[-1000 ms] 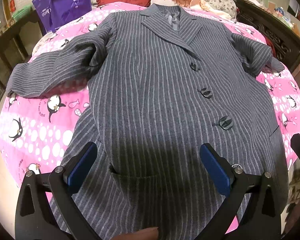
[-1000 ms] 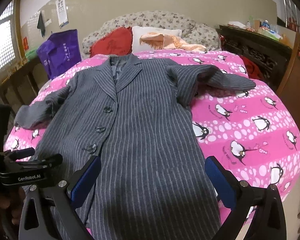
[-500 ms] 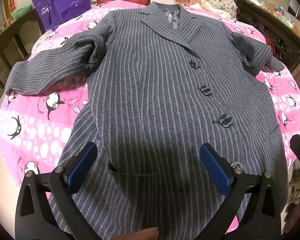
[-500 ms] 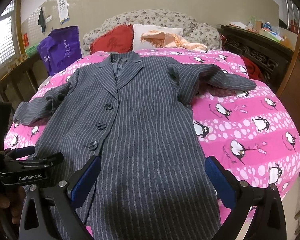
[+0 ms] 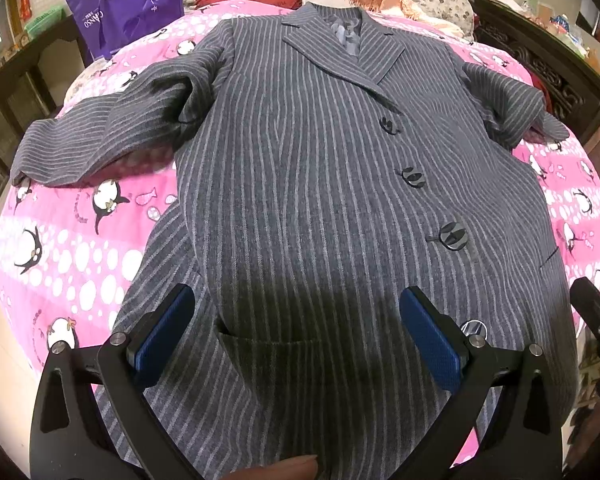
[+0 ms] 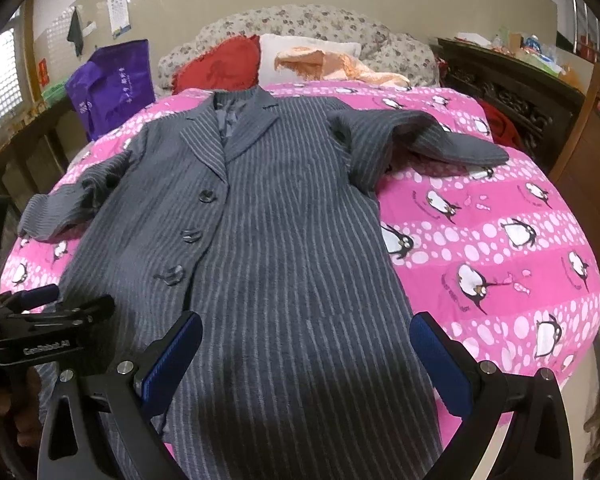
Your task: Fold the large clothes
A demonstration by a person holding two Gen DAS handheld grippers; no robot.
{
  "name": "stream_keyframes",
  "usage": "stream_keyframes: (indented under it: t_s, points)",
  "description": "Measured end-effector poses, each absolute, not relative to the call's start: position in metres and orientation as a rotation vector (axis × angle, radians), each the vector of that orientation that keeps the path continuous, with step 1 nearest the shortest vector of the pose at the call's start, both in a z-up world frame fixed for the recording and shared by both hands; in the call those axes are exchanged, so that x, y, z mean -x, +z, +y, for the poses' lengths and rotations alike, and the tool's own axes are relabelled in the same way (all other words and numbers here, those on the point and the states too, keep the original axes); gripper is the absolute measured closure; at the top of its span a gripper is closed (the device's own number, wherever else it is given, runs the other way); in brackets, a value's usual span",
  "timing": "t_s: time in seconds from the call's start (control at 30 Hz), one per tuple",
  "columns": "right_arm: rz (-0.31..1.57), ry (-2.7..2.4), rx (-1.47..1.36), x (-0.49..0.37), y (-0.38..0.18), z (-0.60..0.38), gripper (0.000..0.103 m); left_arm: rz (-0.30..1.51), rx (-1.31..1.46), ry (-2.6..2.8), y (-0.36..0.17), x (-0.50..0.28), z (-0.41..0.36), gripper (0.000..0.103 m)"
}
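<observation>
A grey pinstriped coat (image 5: 308,184) lies face up and buttoned on a pink penguin-print bedspread (image 5: 60,248), collar at the far end by a red cushion (image 6: 220,66), both sleeves spread out to left and right. The left gripper (image 5: 296,328) hovers over the near hem with its blue-padded jaws wide apart and holding nothing. The right gripper (image 6: 306,356) hangs likewise above the coat's near right part, jaws wide and empty. A purple bag (image 6: 108,84) stands at the far left.
</observation>
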State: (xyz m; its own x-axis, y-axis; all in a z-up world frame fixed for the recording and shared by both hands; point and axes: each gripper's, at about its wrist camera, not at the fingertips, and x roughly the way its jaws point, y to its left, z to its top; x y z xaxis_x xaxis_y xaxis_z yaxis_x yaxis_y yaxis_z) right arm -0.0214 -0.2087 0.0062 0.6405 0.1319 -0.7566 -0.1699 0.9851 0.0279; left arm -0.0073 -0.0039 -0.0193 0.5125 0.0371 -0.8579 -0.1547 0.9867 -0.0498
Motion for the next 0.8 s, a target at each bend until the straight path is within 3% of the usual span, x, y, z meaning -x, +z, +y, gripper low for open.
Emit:
stream_keyframes:
  t_s: [0.8]
  points:
    - [0.885,0.171,0.017,0.000,0.001,-0.211,0.000,1.012,0.135,0.134,-0.020,-0.005,0.005,0.000]
